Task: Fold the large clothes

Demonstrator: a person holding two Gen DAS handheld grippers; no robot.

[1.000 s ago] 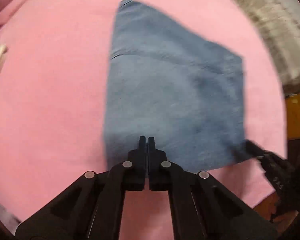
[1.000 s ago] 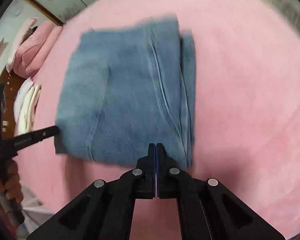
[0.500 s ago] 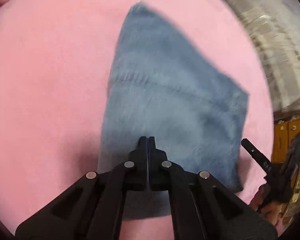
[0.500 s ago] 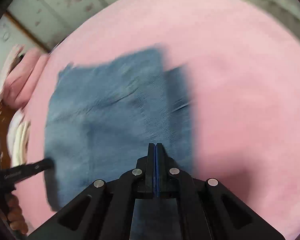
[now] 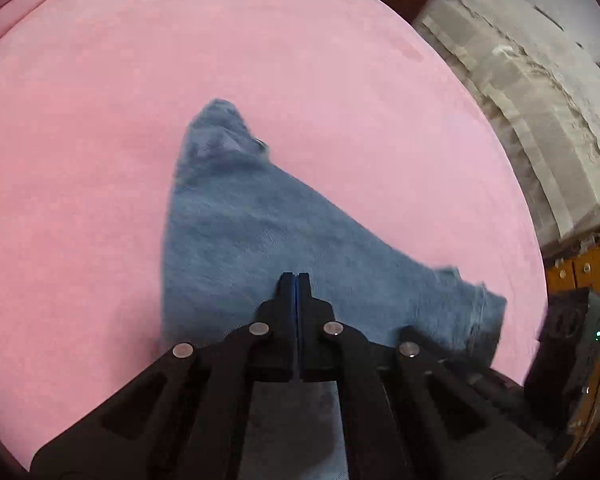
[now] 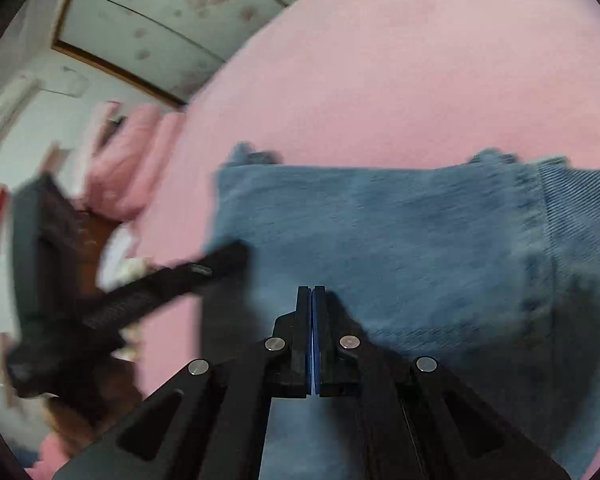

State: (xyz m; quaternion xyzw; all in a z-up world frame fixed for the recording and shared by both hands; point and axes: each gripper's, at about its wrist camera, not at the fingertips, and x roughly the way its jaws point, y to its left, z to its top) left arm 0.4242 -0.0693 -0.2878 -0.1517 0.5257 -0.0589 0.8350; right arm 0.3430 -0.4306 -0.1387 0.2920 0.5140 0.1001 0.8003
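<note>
Folded blue jeans [image 5: 260, 236] lie on a pink bedsheet [image 5: 100, 120]. In the left wrist view my left gripper [image 5: 297, 280] is shut and empty, its tips over the near part of the denim. In the right wrist view my right gripper [image 6: 311, 292] is shut and empty, low over the jeans [image 6: 400, 240]. The left gripper [image 6: 220, 260] shows there too, blurred, reaching the denim's left edge. Whether either gripper touches the cloth is unclear.
The pink sheet [image 6: 380, 80] spreads beyond the jeans. Pink pillows [image 6: 120, 160] lie at the left. A plastic-wrapped grey bundle [image 5: 540, 100] stands beyond the bed's right edge, by a wooden cabinet [image 5: 580, 276]. A wardrobe door [image 6: 160, 12] is behind.
Both grippers have come lower and nearer over the jeans, which now fill more of the right view. Both stay shut. The jeans lie much as before.
</note>
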